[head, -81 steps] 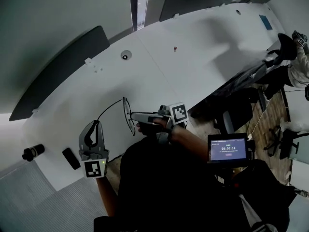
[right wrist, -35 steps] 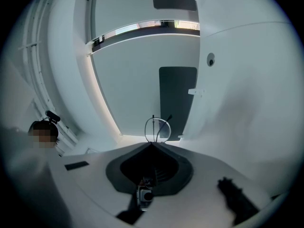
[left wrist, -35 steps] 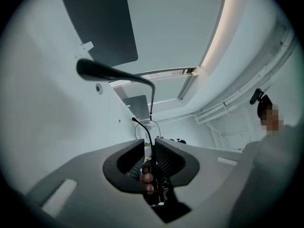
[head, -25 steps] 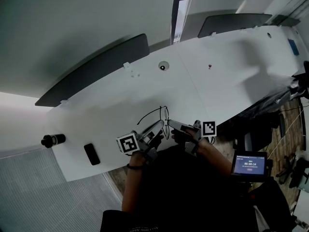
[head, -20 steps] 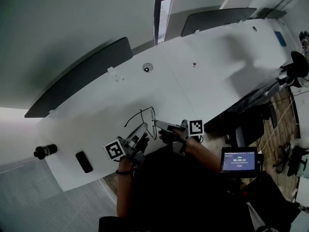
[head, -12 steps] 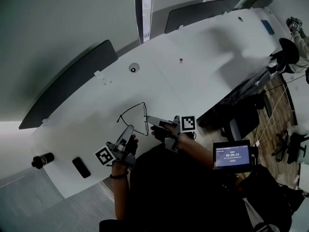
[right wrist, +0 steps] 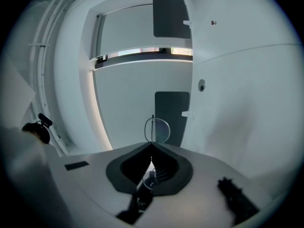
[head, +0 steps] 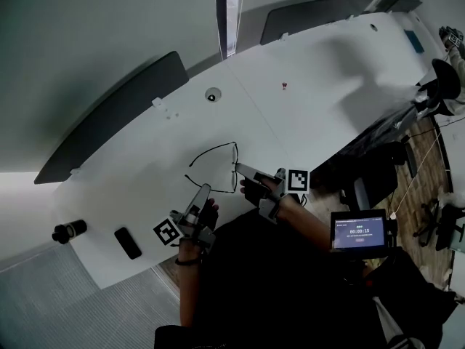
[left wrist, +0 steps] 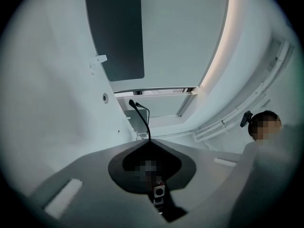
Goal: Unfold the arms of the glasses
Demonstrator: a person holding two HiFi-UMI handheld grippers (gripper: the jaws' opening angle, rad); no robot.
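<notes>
Thin black wire glasses hover just over the white table, close to its near edge. My right gripper is shut on the front frame. In the right gripper view one lens sticks out past the gripper's tips. My left gripper comes in from the lower left. It is shut on the nearer arm, whose curved end pokes out beyond the gripper's tips; its jaws have just been closing on it. Both arms point left, away from the lenses.
A flat black object and a black cylinder lie at the table's left end. A round socket and a small red thing sit mid-table. Dark panels line the far edge. A timer screen and chairs are at the right.
The left gripper has drawn away from the lenses, down and to the left, with the nearer arm in it; that arm now sticks out from the frame. The right gripper kept its hold.
</notes>
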